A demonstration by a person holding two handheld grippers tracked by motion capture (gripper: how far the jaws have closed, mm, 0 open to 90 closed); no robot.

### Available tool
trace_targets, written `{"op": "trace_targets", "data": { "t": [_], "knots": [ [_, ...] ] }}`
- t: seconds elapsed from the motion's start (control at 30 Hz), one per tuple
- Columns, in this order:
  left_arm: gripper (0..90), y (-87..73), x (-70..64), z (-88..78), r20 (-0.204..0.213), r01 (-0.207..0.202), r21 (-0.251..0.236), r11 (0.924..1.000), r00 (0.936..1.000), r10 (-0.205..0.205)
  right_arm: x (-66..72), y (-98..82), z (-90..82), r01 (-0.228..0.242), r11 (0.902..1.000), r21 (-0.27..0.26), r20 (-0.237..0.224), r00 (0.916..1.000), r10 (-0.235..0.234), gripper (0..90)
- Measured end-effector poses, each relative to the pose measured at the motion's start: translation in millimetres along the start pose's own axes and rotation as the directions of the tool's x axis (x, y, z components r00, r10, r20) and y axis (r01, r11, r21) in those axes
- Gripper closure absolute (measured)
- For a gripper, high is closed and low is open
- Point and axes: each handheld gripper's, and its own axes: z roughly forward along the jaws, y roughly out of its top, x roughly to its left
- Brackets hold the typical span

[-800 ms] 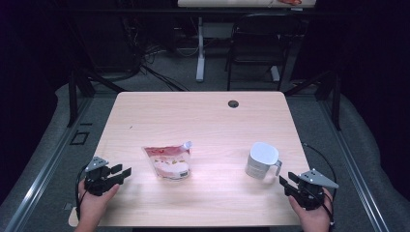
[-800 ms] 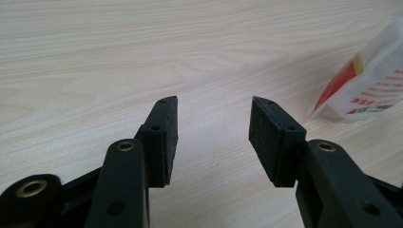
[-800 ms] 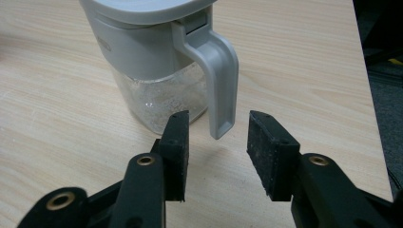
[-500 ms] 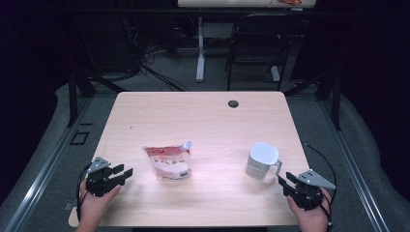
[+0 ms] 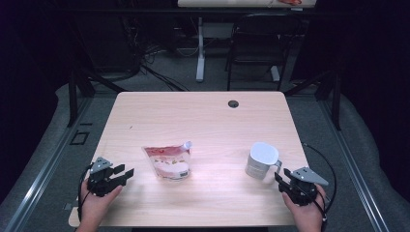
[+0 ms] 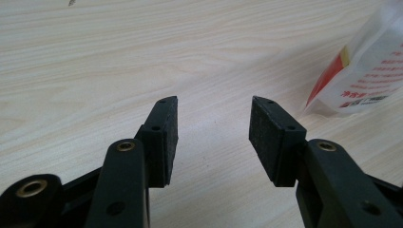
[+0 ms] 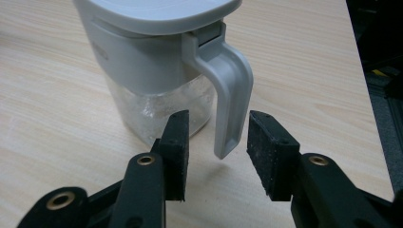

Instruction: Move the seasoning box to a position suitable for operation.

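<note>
A jug (image 5: 261,159) with a grey lid, a grey handle and a clear body stands on the right part of the wooden table (image 5: 193,116). My right gripper (image 5: 280,178) is open just behind its handle (image 7: 233,80), whose lower end hangs in line with the gap between the pads, which do not touch it. A white and red pouch (image 5: 169,162) with a torn top lies left of centre. My left gripper (image 5: 126,173) sits low over the table, left of the pouch, open with nothing between its jaws (image 6: 214,107). The pouch's corner (image 6: 366,71) shows ahead and to the right.
A round cable hole (image 5: 233,104) sits near the table's far edge. The right table edge (image 7: 361,95) runs close beside the jug. A chair (image 5: 256,43) and desk legs stand on the floor beyond the table.
My right gripper has edged a little left toward the jug's handle. The left gripper, the pouch and the jug have stayed put.
</note>
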Motion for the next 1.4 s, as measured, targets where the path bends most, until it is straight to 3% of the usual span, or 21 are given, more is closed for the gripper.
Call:
{"op": "trace_targets", "data": {
  "t": [0.27, 0.4, 0.6, 1.07, 1.4],
  "knots": [
    [54.5, -0.7, 1.7, -2.6, 0.003, 0.002, -0.001, 1.0, 1.0, -0.002, -0.4, 7.9, 10.0, 0.006, 0.9997, -0.022, 0.065, 0.9979, -0.005, 60.4],
    [57.2, -1.4, 3.5, -4.7, 0.015, 0.02, -0.001, 0.9998, 0.9997, -0.02, -1.0, 10.3, 15.3, 0.004, 0.9995, -0.03, 0.064, 0.9979, -0.003, 62.1],
    [57.6, -1.1, 4.7, -2.5, 0.015, 0.012, 0.013, 0.9998, 0.9998, -0.012, 0.1, 12.8, 25.5, 0.019, 0.9998, -0.009, 0.06, 0.998, -0.019, 68.3],
    [57.6, -1.5, 4.9, -3.5, 0.008, 0.012, 0.007, 0.9999, 0.9999, -0.012, 2.1, 15.1, 22.1, 0.059, 0.9982, 0.008, 0.052, 0.9969, -0.059, 70.2],
    [57.6, -2.0, 7.3, -4.7, 0.003, 0.011, 0.008, 0.9999, 0.9999, -0.011, 3.5, 15.2, 20.1, 0.073, 0.9973, 0.011, 0.018, 0.9972, -0.073, 70.1]
  ]
}}
